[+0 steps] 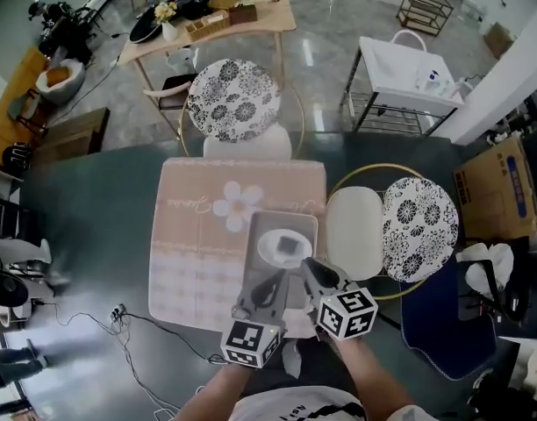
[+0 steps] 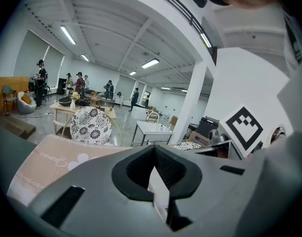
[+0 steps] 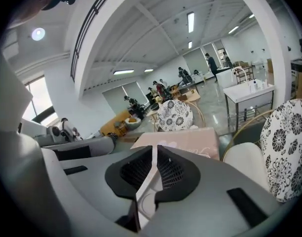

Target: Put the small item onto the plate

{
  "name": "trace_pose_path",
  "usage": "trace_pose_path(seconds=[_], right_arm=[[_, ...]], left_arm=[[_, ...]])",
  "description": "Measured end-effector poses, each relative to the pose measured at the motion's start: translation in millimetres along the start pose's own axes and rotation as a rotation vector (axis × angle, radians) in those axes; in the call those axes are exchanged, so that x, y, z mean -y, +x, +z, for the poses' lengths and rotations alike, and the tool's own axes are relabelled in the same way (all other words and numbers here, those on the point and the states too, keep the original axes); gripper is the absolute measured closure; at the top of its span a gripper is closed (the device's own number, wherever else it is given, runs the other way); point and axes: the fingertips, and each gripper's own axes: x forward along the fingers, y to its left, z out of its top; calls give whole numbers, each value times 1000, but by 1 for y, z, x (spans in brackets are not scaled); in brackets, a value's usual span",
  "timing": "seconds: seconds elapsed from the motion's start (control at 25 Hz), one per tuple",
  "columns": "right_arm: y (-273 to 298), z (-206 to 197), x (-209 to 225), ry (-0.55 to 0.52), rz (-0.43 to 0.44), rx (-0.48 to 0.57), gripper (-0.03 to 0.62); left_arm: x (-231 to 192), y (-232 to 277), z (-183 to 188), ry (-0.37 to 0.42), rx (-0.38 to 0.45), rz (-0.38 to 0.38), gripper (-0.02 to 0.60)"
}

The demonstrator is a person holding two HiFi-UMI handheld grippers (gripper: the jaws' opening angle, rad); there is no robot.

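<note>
A white plate [image 1: 270, 251] lies on a grey tray [image 1: 261, 226] on the pink placemat [image 1: 198, 235]. A small dark square item [image 1: 289, 244] rests on the plate. My right gripper [image 1: 309, 266] sits at the plate's near right edge, its tip just short of the item, jaws drawn together with nothing between them. My left gripper [image 1: 270, 283] hovers over the tray's near end, below the plate, jaws also together and empty. In the left gripper view the jaws [image 2: 153, 169] point over the placemat [image 2: 52, 159]. The right gripper view shows its jaws [image 3: 153, 157] aimed across the placemat [image 3: 185, 139].
The dark table [image 1: 102, 226] carries the placemat. Two floral-backed chairs stand at it, one at the far side [image 1: 232, 99] and one at the right [image 1: 419, 228]. A cable [image 1: 137, 323] lies on the table's near left. A cardboard box [image 1: 497, 191] sits on the floor at right.
</note>
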Motion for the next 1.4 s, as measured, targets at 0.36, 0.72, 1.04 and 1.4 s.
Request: trace_pose_path(seconds=[0.36, 0.72, 1.04, 1.4], right_arm=[[-61, 64, -54, -105, 105, 119, 572], [-101, 96, -77, -153, 146, 213, 579], [-121, 133, -98, -223, 199, 290, 579], [-134, 135, -105, -232, 230, 308, 580]], left_arm=[[53, -42, 54, -10, 90, -1, 577], [75, -69, 90, 25, 181, 4, 577], [84, -85, 128, 67, 249, 8, 577], [92, -90, 134, 93, 272, 25, 577]])
